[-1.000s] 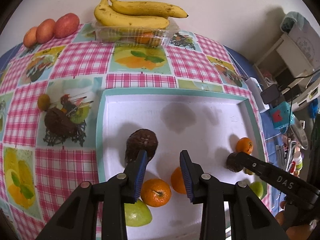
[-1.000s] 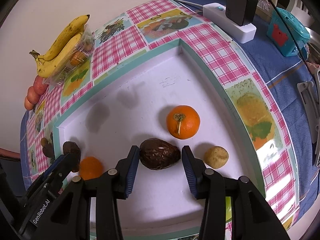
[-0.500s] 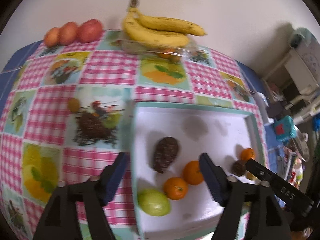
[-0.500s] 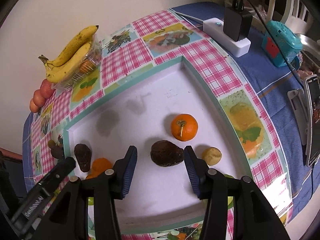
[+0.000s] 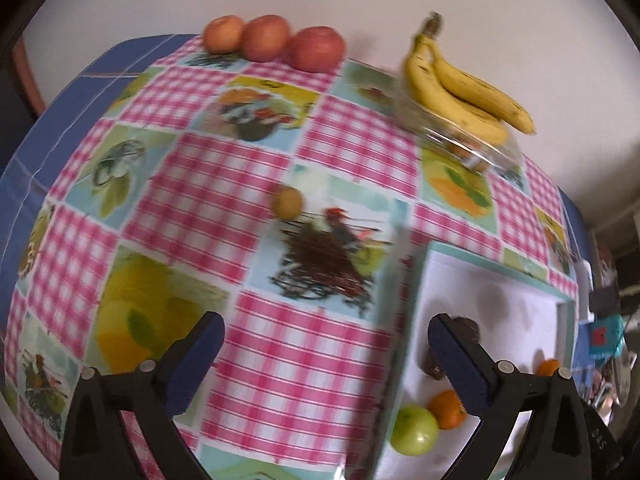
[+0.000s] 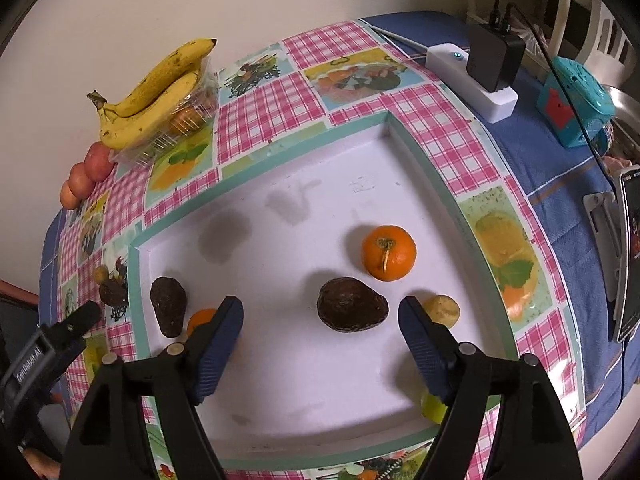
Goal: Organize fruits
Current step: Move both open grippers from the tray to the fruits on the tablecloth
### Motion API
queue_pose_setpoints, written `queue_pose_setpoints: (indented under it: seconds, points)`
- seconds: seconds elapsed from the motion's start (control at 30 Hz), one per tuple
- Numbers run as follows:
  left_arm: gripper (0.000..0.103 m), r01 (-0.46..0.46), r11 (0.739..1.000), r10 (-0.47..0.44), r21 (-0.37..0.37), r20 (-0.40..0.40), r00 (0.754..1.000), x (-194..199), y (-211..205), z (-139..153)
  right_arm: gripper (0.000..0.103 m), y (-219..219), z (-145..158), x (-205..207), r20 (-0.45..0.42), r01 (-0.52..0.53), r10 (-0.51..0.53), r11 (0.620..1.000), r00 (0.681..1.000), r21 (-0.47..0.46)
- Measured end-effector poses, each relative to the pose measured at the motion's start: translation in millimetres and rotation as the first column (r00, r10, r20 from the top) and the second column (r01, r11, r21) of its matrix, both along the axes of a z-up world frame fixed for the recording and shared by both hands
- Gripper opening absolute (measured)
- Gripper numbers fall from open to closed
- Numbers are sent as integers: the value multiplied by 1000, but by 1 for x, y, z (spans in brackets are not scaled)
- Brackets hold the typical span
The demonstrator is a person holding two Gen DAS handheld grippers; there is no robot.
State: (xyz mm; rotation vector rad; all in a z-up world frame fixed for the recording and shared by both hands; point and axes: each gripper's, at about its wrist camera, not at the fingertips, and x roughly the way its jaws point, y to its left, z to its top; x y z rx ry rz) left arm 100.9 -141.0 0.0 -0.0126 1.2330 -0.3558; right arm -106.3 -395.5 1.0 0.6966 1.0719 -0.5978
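Note:
The white tray (image 6: pixel 420 152) with a teal rim holds two dark avocados (image 6: pixel 352 305) (image 6: pixel 169 306), an orange (image 6: pixel 389 253), a small yellow fruit (image 6: pixel 441 310) and a second orange (image 6: pixel 200 317). My right gripper (image 6: pixel 320 320) is open and empty, raised above the tray, with the nearer avocado between its fingers in view. My left gripper (image 5: pixel 326 334) is open and empty over the checked tablecloth, left of the tray (image 5: pixel 520 292). A small yellow-brown fruit (image 5: pixel 287 202) lies on the cloth. A green apple (image 5: pixel 414 432) and an orange (image 5: pixel 447 408) lie in the tray's near corner.
Bananas (image 5: pixel 460 92) rest on a clear plastic box (image 5: pixel 468 148) by the wall, with three red-orange fruits (image 5: pixel 276 40) to their left. A white power strip with a black charger (image 6: pixel 480 68), a teal box (image 6: pixel 572 104) and a phone on a stand (image 6: pixel 628 252) sit right of the tray.
My left gripper swung left, off the tray and over the tablecloth, staying open. My right gripper lifted away from the avocado and opened wider.

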Motion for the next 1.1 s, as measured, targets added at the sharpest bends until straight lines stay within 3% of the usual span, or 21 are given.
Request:
queue_pose_setpoints:
  seconds: [0.27,0.7,0.93,1.1]
  points:
    - [103,-109,994,109,-1,30,994,22,40,5,81,6,1,8,13,-12,12,1000,1000,-29]
    - [103,-268,962,264,45,81,961,55,111,11,81,49,10,52,63,-98,99,995,993,-21]
    - [103,-305,952,302,23,100,948,63,129,17,81,78,8,77,76,-167,168,986,983,-20]
    - [103,-270,963,270,-9,83,959,67,121,14,81,95,11,91,100,-215,218,976,971,-39]
